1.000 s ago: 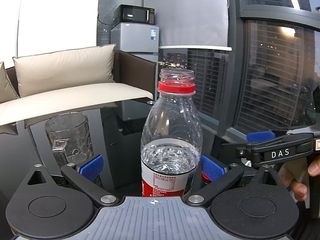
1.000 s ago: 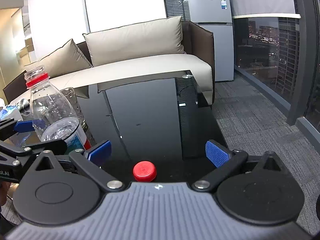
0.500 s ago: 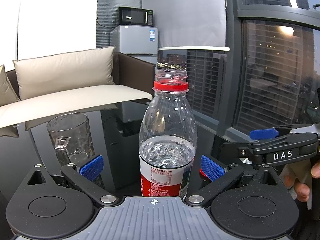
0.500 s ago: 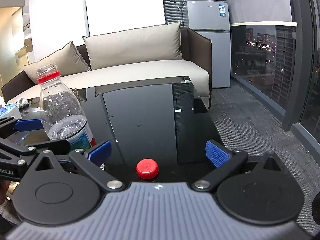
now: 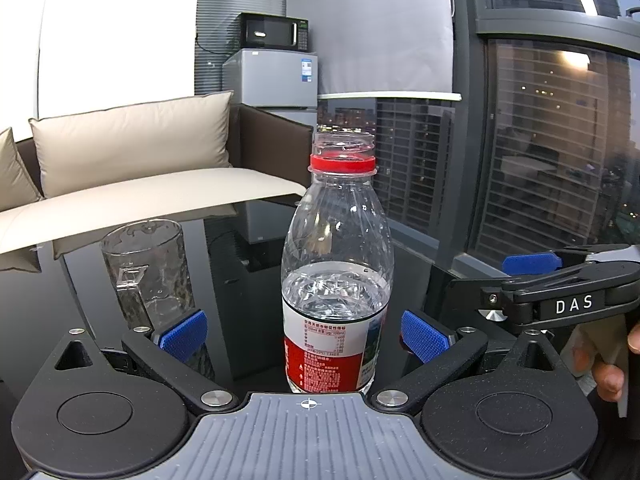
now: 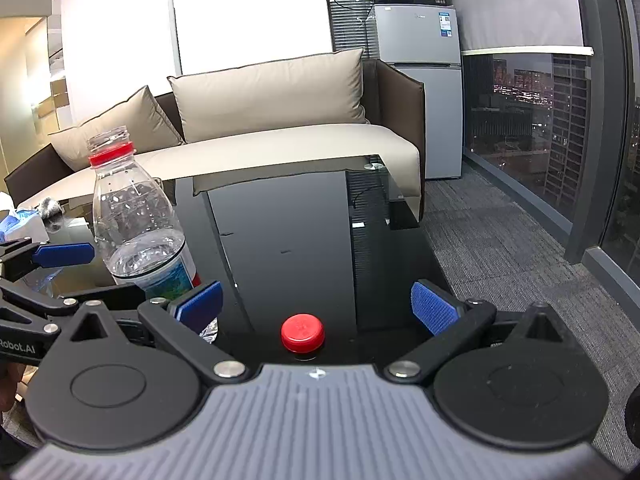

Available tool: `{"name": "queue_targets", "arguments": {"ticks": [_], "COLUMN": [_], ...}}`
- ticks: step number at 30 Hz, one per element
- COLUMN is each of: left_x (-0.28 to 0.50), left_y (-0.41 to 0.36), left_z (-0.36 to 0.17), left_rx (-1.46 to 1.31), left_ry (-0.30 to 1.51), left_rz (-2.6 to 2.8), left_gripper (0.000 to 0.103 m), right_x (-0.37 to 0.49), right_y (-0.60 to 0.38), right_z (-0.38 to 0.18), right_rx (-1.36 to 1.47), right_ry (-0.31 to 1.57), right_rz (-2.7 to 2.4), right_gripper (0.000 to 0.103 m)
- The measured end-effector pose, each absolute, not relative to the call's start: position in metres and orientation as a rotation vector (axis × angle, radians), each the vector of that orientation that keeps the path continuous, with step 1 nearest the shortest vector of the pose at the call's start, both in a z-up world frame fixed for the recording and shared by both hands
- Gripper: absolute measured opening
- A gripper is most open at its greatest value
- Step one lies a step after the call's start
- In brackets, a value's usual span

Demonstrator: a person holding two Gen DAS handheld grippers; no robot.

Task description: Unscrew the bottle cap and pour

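An uncapped clear water bottle [image 5: 336, 264] with a red neck ring and red label stands upright on the black glass table [image 6: 288, 220], about half full. My left gripper [image 5: 304, 334] is open, its blue pads apart on either side of the bottle, not touching it. A clear glass [image 5: 146, 272] stands to the left behind the left pad. The bottle also shows in the right wrist view [image 6: 136, 216]. The red cap [image 6: 302, 333] lies on the table between the open pads of my right gripper [image 6: 316, 304], which holds nothing.
A beige sofa [image 6: 272, 120] runs along the table's far side. A fridge with a microwave [image 6: 416, 80] stands behind. Tissues and small items [image 6: 24, 220] lie at the table's left. Grey carpet [image 6: 500, 248] and windows are to the right.
The left gripper has backed away slightly from the bottle and risen. The right gripper has pulled back and up from the cap; the cap stays on the table.
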State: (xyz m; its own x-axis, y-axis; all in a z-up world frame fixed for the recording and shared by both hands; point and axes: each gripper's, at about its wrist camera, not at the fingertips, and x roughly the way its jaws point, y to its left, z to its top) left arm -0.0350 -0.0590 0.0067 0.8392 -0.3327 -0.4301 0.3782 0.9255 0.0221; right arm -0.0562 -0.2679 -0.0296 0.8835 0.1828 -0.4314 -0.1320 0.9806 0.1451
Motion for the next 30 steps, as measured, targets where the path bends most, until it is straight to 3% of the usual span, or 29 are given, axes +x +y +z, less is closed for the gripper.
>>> {"name": "queue_targets", "arguments": {"ticks": [30], "left_x": [-0.0301], "left_y": [-0.0595], "left_z": [0.0063], "left_rx": [0.101], "left_ry": [0.43], "left_rz": [-0.397], "left_gripper": [0.102], "right_x": [-0.0505], "right_y": [-0.2714], "right_z": [-0.0295], "right_rx": [0.109], "right_ry": [0.46], "right_rz": [0.162], "right_gripper": [0.102]}}
